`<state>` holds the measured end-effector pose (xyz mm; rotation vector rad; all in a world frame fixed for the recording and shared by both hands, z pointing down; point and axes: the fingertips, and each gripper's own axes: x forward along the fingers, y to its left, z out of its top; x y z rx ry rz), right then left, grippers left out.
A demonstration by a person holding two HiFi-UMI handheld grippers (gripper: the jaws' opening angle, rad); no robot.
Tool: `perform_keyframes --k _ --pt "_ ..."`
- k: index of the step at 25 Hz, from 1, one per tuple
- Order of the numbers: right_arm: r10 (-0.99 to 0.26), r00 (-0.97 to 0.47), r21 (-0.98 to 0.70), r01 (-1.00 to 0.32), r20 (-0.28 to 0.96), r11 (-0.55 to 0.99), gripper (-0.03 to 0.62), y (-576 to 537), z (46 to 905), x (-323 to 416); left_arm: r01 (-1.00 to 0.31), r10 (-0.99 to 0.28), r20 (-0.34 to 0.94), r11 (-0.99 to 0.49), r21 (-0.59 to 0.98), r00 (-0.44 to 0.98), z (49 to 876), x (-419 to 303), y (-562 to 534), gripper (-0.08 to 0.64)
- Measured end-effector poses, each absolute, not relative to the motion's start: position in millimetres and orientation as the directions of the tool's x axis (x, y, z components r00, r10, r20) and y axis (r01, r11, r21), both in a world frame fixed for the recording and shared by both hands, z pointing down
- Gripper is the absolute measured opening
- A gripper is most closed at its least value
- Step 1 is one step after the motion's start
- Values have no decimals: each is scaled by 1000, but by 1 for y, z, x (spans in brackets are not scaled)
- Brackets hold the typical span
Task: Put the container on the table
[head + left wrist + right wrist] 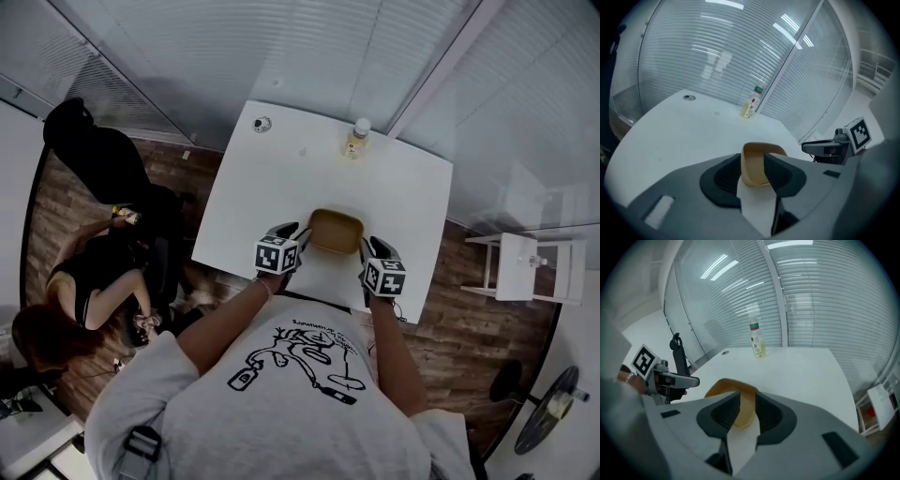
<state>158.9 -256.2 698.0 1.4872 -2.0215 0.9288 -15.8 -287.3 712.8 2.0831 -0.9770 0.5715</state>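
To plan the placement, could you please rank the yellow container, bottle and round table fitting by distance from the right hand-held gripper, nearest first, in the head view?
1. Yellow container, between the right hand-held gripper's jaws, near edge.
2. Bottle, at the far edge of the table.
3. Round fitting, far left corner.

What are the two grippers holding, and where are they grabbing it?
Both hold the yellow container. The left gripper pinches the wall at its left end, the right gripper the wall at its right end.
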Motion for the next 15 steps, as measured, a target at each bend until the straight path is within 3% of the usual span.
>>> perform_keyframes --k 8,15 --pt "-769 -348 -175 -937 536 302 74 -261 585 144 -720 -547 470 -555 416 693 610 -3 -288 67" --pt "-840 -388 -105 -920 379 377 61 -257 477 130 -664 -586 314 -630 403 747 521 1 -285 37"
